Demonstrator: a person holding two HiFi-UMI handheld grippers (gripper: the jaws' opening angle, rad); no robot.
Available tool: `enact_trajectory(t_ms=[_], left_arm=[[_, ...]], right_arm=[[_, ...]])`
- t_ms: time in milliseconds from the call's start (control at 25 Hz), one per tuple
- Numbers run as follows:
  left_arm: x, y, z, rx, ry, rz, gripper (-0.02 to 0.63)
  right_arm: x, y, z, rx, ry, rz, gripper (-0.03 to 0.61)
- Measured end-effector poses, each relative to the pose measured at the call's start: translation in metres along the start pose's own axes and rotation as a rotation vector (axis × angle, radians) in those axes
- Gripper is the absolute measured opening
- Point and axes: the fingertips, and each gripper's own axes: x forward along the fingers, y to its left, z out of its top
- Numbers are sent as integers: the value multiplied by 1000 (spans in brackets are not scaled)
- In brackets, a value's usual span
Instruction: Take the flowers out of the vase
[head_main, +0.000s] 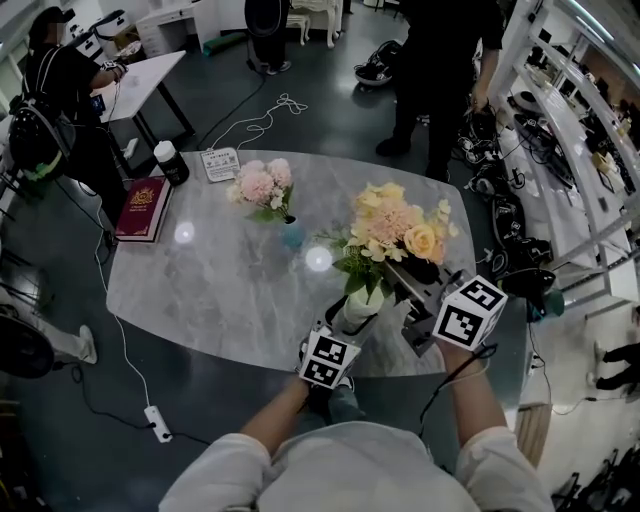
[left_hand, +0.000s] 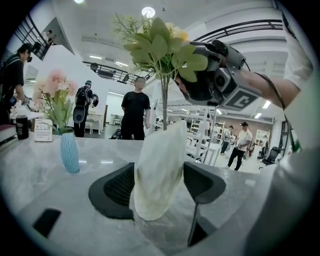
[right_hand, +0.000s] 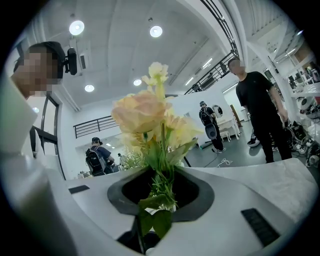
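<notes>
Busy open workshop, people standing about, and a grey marble table (head_main: 220, 290) in the middle of it. Near the table's near edge, right of centre, the flowers (head_main: 398, 228) stand in the white vase (head_main: 358, 308), stems upright and not yet out. From the near edge the left gripper (head_main: 350, 322) has its jaws closed on the vase's sides, steadying it on the table. From the right, the right gripper (head_main: 400, 278) reaches in roughly level, jaws partly closed and pinching the stems just above the vase mouth. The stems run straight up through that grip, so I judge the pull must go upward along them. A blue vase (head_main: 291, 236) sits well apart, mid-table.
</notes>
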Motion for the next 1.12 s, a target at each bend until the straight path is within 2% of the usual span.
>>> enact_trajectory(t_ms=[480, 840, 1120], left_arm=[[-24, 2, 30, -38, -93, -2, 304], [-47, 7, 41, -37, -115, 6, 304], [-65, 26, 58, -47, -158, 62, 293]], right_arm=[[-2, 7, 10, -4, -35, -7, 101], [-10, 12, 24, 20, -105, -31, 100], [-16, 15, 40, 34, -164, -32, 100]])
